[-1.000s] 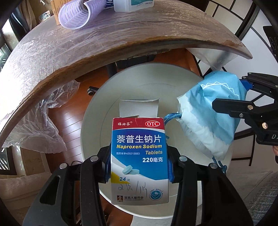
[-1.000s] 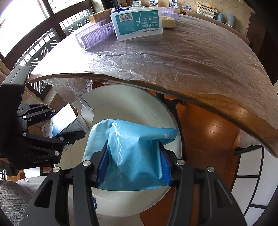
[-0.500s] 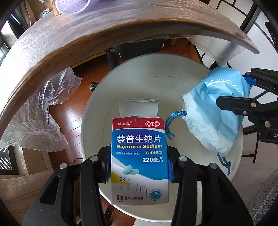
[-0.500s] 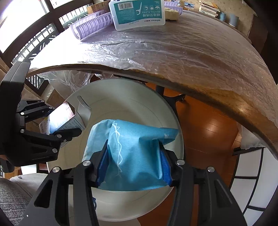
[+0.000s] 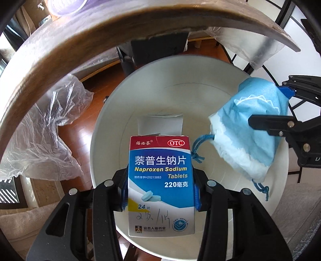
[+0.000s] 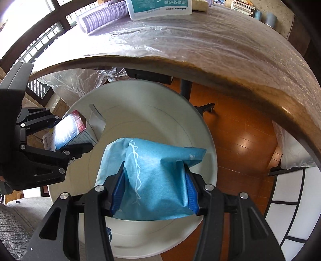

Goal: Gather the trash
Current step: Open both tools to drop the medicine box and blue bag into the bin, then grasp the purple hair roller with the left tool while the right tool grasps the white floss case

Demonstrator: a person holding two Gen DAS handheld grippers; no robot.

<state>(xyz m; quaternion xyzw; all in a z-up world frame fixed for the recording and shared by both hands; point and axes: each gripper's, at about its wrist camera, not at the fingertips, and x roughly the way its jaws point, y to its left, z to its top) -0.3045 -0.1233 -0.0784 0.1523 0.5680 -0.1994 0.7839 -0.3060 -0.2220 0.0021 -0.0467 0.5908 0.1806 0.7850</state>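
A blue, red and white naproxen tablet box (image 5: 160, 176) stands upright between the pads of my left gripper (image 5: 160, 190), over the near side of a round white bin (image 5: 180, 80). Its jaws are opening slightly, pads still on the box. My right gripper (image 6: 154, 188) holds a crumpled blue drawstring bag (image 6: 156, 160) over the same bin (image 6: 150, 112). Its jaws are opening too, with the bag still hanging between the pads. The left wrist view shows the bag (image 5: 250, 130) at the right with its cord dangling. A white paper (image 5: 160, 124) lies inside the bin.
A curved wooden table (image 6: 220, 50) under clear plastic film overhangs the bin's far side. On it sit a dental floss box (image 6: 158, 8) and a purple ribbed item (image 6: 104, 18). Loose film (image 5: 40, 130) hangs at the left. Wooden floor (image 6: 240, 140) surrounds the bin.
Both grippers have sunk a little toward the bin, so the table edge sits higher in the views. The right jaws have widened slightly. Box and bag remain held.
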